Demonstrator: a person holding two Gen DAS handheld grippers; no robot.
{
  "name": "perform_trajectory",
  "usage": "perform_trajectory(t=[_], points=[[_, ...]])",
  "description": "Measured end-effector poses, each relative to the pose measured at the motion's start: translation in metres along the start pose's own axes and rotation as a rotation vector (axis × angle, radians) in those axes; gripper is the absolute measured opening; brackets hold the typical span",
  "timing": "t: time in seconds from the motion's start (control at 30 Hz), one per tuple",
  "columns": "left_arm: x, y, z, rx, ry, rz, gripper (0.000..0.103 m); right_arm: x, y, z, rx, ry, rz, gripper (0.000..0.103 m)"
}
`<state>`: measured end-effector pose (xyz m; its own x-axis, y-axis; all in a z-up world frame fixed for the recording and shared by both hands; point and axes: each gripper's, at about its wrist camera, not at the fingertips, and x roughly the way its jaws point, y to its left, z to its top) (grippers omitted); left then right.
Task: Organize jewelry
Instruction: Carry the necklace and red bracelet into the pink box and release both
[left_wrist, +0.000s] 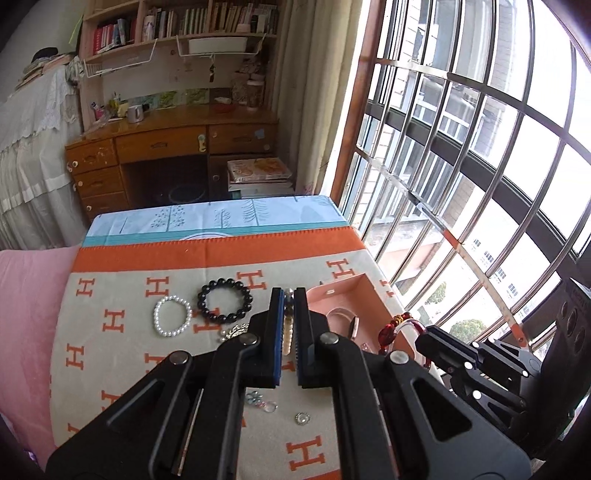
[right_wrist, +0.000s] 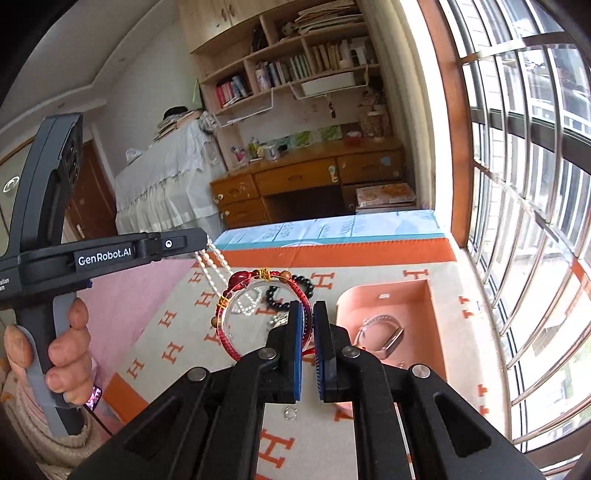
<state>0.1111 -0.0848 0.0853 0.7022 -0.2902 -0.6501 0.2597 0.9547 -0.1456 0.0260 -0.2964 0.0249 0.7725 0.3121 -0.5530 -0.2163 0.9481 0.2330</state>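
The left gripper (left_wrist: 289, 295) was clamped on a pearl strand (right_wrist: 212, 267), the right gripper (right_wrist: 308, 308) on a red bracelet (right_wrist: 236, 291). Both were held aloft; the dangling pieces could tangle or slip before the pink box (right_wrist: 436, 314).

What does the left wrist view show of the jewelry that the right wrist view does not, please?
Only the left wrist view shows the white pearl bracelet lying whole on the cloth.

Only the right wrist view shows the person's hand on the left handle, and the pearl strand dangling from the left tongs.

Both show the black bead bracelet, the pink box and the red bracelet pinched in the right tongs.
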Motion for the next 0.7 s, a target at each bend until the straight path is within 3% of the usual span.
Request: perform_trajectory(t=[0.17, 0.4, 0.7], points=[[0.02, -0.036, 0.019, 0.032, 0.012, -0.043, 0.003, -0.013, -0.033, 0.009, 0.061, -0.02, -0.056, 0.005], [0.078, -0.074, 0.032, 0.064, 0.068, -0.116, 0.003, -0.015, -0.075, 0.003, 0.125, -0.004, -0.121, 0.005], [0.171, -0.083, 0.007, 0.07, 0.2, -0.148, 0.003, 0.015, -0.112, -0.009, 0.186, 0.036, -0.169, 0.005]])
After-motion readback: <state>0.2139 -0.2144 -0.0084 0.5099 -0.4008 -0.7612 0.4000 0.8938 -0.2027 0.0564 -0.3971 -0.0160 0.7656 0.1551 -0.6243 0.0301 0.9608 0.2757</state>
